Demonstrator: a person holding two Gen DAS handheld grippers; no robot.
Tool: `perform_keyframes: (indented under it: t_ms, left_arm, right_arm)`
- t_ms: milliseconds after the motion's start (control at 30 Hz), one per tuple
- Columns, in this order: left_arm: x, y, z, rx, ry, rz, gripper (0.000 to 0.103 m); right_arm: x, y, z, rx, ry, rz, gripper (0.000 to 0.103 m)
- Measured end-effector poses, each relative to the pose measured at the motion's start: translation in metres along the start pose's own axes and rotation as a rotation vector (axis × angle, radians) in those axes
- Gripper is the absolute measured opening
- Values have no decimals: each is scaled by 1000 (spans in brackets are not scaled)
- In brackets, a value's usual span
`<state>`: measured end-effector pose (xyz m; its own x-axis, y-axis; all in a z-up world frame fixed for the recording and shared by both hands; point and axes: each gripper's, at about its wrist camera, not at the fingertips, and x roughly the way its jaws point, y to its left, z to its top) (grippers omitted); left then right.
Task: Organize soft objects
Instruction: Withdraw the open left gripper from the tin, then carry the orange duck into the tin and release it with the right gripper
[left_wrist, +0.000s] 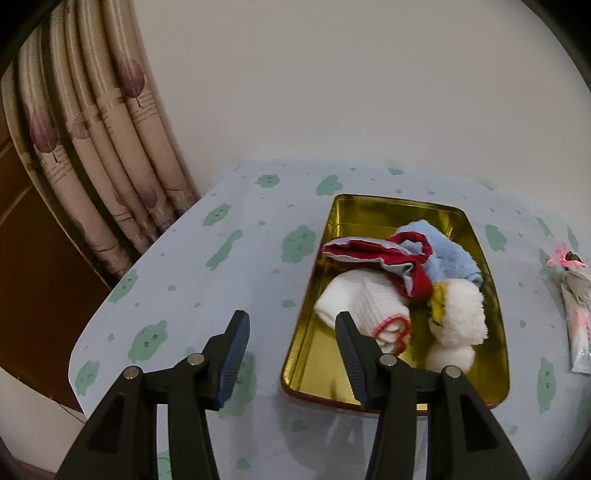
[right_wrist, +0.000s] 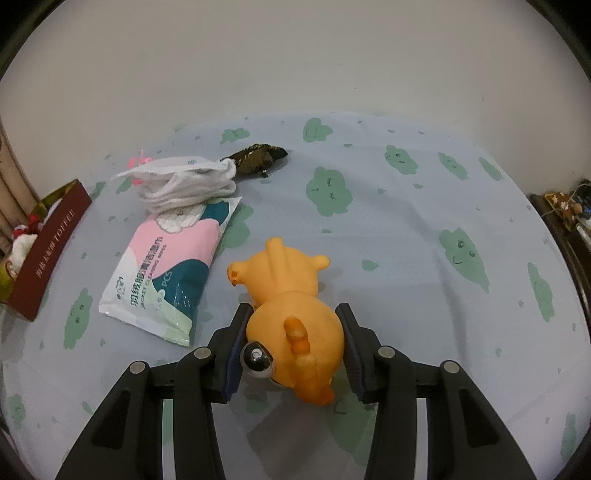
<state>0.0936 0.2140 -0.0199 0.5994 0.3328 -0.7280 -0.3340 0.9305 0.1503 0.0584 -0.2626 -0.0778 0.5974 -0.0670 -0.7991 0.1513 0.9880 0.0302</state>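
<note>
**Squeaky toy pinched, tin half full**

My right tongs (right_wrist: 295, 345) pinch an orange rubbery squeeze toy (right_wrist: 291, 314) by its rounded head, both ribbed blue pads pressed to its sides. The toy lies on the pale blue tablecloth printed with green cloud faces (right_wrist: 406, 229); a shiny silver bulging eye (right_wrist: 256, 360) shows beside the left pad, and the toy's underside is hidden from me.

Left of it lies a soft plastic pack of wipes in pink, teal and white (right_wrist: 170, 273). I can read "JACKET CLEANING WIPES" and "PCS" on it; the larger characters I cannot make out fully. A bunch of white cloth with cords (right_wrist: 184, 184) covers its far end, touching a dark olive patterned fabric piece (right_wrist: 258, 158) behind. At the left edge stands the dark red outer wall of the tin (right_wrist: 48, 251), its gold lettering too warped to read and its contents mostly cut off.

My left tongs (left_wrist: 291, 354) stand spread and empty over the near left corner of the shallow gold-lined rectangular metal tin (left_wrist: 491, 295). Inside it sit a rolled white waffle-knit cloth with red stitched edging (left_wrist: 365, 306), a red folded fabric with pale grey lining (left_wrist: 373, 254), a light blue fluffy towel (left_wrist: 443, 254) and a white fleecy bundle with a yellow patch (left_wrist: 461, 310), heaped so their lower parts are hidden. A pleated beige curtain with mauve tree prints (left_wrist: 110, 147) hangs beyond the table.
</note>
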Motion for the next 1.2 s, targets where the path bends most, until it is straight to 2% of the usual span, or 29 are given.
perform_keyframes:
  t_ms: [200,333,433,733,1033,1200]
  left_arm:
    - [4,8,0,-23,3,-26,50]
    - [5,21,1,-77,7,-63,50]
    - [3,28,1,-112,7,-62,50]
    - [-1,41,1,-164,-10,-26,51]
    - [1,51,1,-209,-2,-25,51]
    - [2,60,2,-232,-7,6,51]
  right_arm:
    - [-13,10,10,-29,-14,-25,42]
    - [-23,26,20,-63,-30,-24,42]
    - [-30,44,26,-96,-44,-10,42]
    - [-41,116,40,-198,-67,113,42]
    - [-40,194,47,-321,-64,195,42]
    - [-37,237,49,-376,-56,245,42]
